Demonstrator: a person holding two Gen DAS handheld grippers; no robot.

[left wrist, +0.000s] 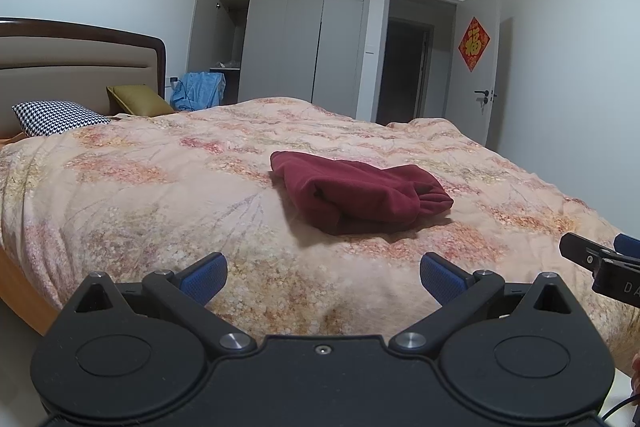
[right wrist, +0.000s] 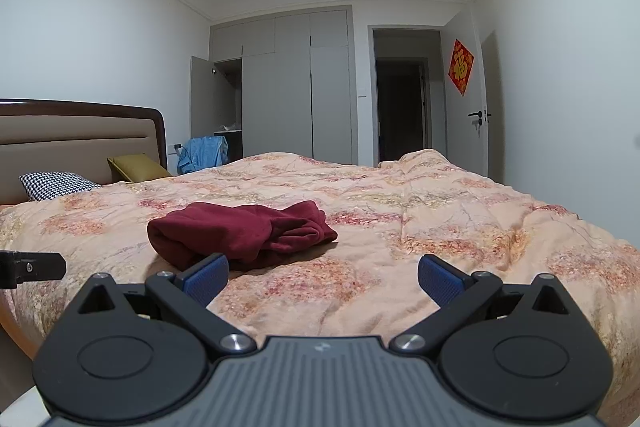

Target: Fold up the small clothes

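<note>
A dark red garment (left wrist: 360, 193) lies folded in a compact bundle on the floral bedspread (left wrist: 160, 187), ahead of both grippers. My left gripper (left wrist: 323, 277) is open over the near edge of the bed, short of the garment, with nothing between its blue pads (left wrist: 204, 277). My right gripper (right wrist: 323, 277) is open too and holds nothing; the garment (right wrist: 240, 233) sits ahead of it to the left, just beyond its left pad (right wrist: 206, 277). Part of the right gripper (left wrist: 600, 263) shows at the right edge of the left wrist view.
A houndstooth pillow (left wrist: 56, 117) and an olive cushion (left wrist: 138, 99) lie by the headboard (left wrist: 80, 59). Blue clothing (left wrist: 198, 91) hangs beyond the bed near a grey wardrobe (left wrist: 288, 35) with one door open. An open doorway (left wrist: 412, 59) is at the back right.
</note>
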